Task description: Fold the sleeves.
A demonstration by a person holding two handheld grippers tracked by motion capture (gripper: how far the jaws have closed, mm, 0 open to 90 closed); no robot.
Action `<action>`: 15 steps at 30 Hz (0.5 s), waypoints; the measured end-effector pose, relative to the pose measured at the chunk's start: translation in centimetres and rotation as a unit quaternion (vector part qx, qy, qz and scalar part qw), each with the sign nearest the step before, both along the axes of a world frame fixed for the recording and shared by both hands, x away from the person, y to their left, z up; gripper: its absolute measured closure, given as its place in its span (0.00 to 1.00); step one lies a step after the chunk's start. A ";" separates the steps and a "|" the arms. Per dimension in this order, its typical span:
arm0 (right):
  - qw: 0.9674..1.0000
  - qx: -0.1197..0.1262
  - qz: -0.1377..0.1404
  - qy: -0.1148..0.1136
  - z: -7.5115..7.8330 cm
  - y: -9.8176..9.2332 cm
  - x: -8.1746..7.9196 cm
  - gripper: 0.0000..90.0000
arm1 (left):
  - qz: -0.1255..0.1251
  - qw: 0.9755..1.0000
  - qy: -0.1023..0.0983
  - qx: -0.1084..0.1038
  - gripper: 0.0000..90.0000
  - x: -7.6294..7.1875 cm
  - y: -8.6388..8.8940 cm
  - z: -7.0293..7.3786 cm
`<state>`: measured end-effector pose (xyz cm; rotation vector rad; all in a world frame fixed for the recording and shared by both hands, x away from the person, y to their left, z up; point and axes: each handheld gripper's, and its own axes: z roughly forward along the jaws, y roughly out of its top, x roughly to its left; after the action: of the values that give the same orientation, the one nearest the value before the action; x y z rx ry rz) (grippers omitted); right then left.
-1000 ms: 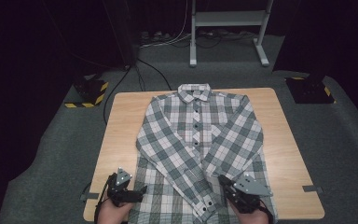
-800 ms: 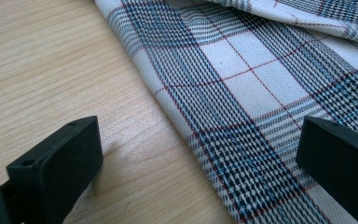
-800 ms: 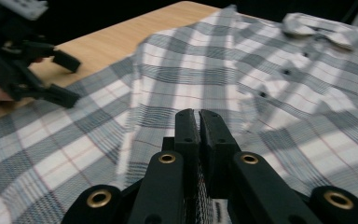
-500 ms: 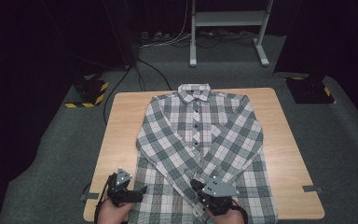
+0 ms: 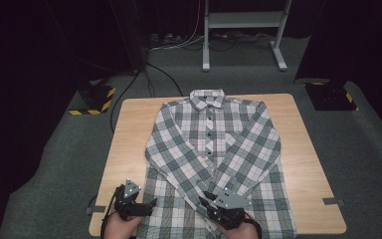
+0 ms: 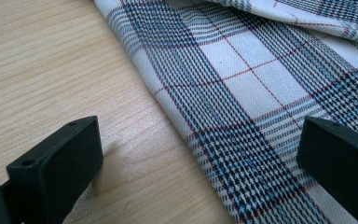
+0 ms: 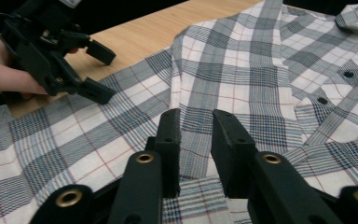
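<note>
The shirt (image 5: 214, 159) lies flat on the table (image 5: 129, 129) in front of me, collar (image 5: 206, 98) at the far edge, hem toward me, with bare tabletop on both sides of it. Both sleeves are folded inward across the front, and their cuffs lie near the hem at the middle. My left gripper (image 5: 149, 205) sits at the near left edge of the shirt, one jaw over bare wood and the other over cloth. My right gripper (image 5: 206, 200) sits over the near middle of the shirt, to the right of my left one, at the sleeve ends. Beyond the table, a stand (image 5: 241, 20) rests on the floor.
</note>
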<state>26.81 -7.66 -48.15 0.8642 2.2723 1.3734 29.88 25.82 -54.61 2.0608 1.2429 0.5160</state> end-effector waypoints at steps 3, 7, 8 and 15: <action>1.000 -0.003 -0.006 0.003 -0.3 -0.4 0.5 0.73 | 0.000 1.000 0.000 0.001 0.00 0.0 0.0 0.0; 1.000 -0.007 -0.015 0.009 -0.8 -1.0 1.2 0.66 | 0.000 1.000 0.000 0.001 0.00 0.0 0.0 0.0; 1.000 -0.007 -0.018 0.010 -0.9 -1.2 1.4 0.64 | -0.001 1.000 0.000 0.001 0.00 0.0 0.0 0.0; 0.999 -0.010 -0.037 0.022 -1.9 -2.7 2.7 0.49 | -0.001 1.000 0.000 0.001 0.00 0.0 0.0 0.0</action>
<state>29.47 -10.31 -50.03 0.9731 2.2583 1.3103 29.86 25.79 -54.62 2.0629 1.2398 0.5170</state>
